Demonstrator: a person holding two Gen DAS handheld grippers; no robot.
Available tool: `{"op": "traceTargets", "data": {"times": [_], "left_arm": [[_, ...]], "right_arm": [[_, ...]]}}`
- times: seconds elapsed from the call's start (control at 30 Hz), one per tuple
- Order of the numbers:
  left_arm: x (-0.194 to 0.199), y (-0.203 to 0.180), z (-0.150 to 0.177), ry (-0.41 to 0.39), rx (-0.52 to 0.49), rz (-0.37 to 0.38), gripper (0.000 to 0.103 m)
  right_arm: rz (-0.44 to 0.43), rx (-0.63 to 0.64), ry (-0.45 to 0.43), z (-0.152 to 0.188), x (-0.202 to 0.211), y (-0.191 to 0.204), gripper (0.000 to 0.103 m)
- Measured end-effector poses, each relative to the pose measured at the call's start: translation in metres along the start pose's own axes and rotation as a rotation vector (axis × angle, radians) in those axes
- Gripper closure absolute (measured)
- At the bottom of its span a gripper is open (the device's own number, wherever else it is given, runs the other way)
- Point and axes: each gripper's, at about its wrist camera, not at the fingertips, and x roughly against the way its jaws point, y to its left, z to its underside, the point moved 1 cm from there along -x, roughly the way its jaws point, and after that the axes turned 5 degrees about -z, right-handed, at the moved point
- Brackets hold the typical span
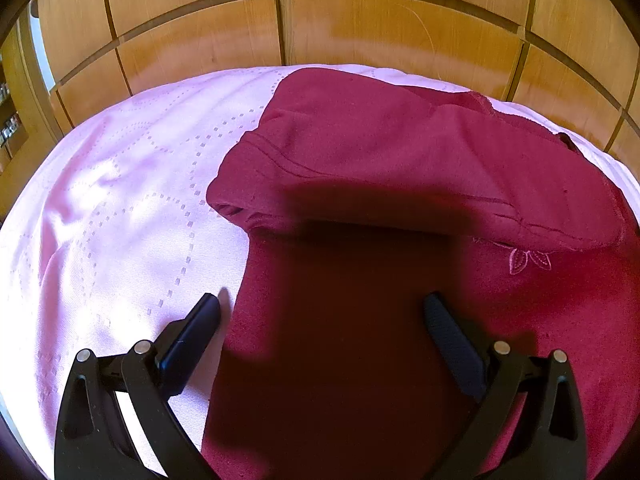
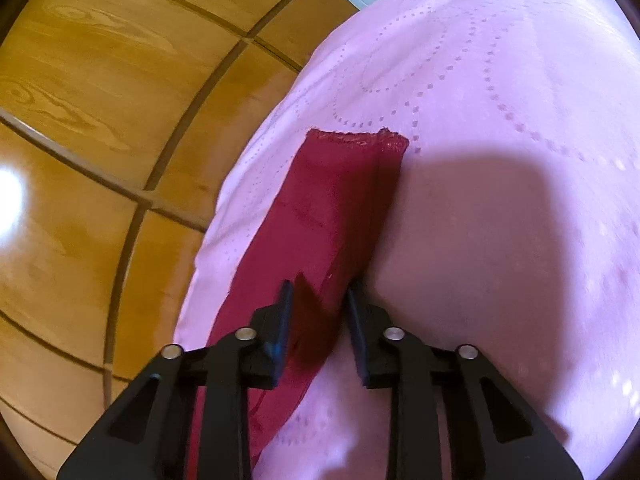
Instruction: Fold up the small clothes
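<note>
A maroon garment (image 1: 380, 152) lies on the pink dotted cloth (image 1: 120, 220), its upper part folded over the lower; a small stitched flower (image 1: 528, 260) shows at the right. My left gripper (image 1: 322, 300) hovers open over its near part, the left finger above the pink cloth and the right finger above the fabric. In the right wrist view a narrow maroon strip (image 2: 336, 200) of the garment runs away from me to a raw edge. My right gripper (image 2: 320, 286) has its jaws close together, with a fold of that strip filling the gap between them.
Wooden panelled floor (image 1: 400, 28) lies beyond the cloth's far edge and to the left of the strip, the wooden floor (image 2: 80, 120). The pink cloth (image 2: 500, 120) spreads wide to the right of my right gripper, partly in shadow.
</note>
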Motion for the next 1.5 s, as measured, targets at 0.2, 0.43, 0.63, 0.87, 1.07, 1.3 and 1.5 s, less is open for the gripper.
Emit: {"op": "traceTargets", "data": {"times": [0.2, 0.43, 0.63, 0.87, 1.07, 1.3, 1.5], "left_arm": [[-0.001, 0.003, 0.0, 0.002, 0.007, 0.01, 0.002], [-0.001, 0.006, 0.001, 0.003, 0.012, 0.017, 0.002], [-0.001, 0.009, 0.001, 0.003, 0.018, 0.024, 0.002], [0.0, 0.012, 0.002, 0.001, 0.026, 0.036, 0.002], [0.002, 0.016, 0.004, 0.001, 0.032, 0.045, 0.002], [0.004, 0.019, 0.007, 0.0, 0.035, 0.049, 0.002], [0.003, 0.016, 0.005, 0.001, 0.037, 0.049, 0.002]], "right_arm": [[-0.035, -0.06, 0.016, -0.013, -0.005, -0.011, 0.096], [-0.037, -0.081, -0.098, -0.01, 0.033, -0.006, 0.096], [-0.076, 0.038, -0.095, 0.002, 0.053, 0.033, 0.096], [-0.168, 0.296, -0.048, 0.045, 0.065, 0.115, 0.096], [-0.261, 0.416, 0.061, 0.105, 0.059, 0.17, 0.096], [-0.373, 0.518, 0.222, 0.191, 0.042, 0.221, 0.096], [-0.43, 0.626, 0.387, 0.269, 0.03, 0.246, 0.096]]}}
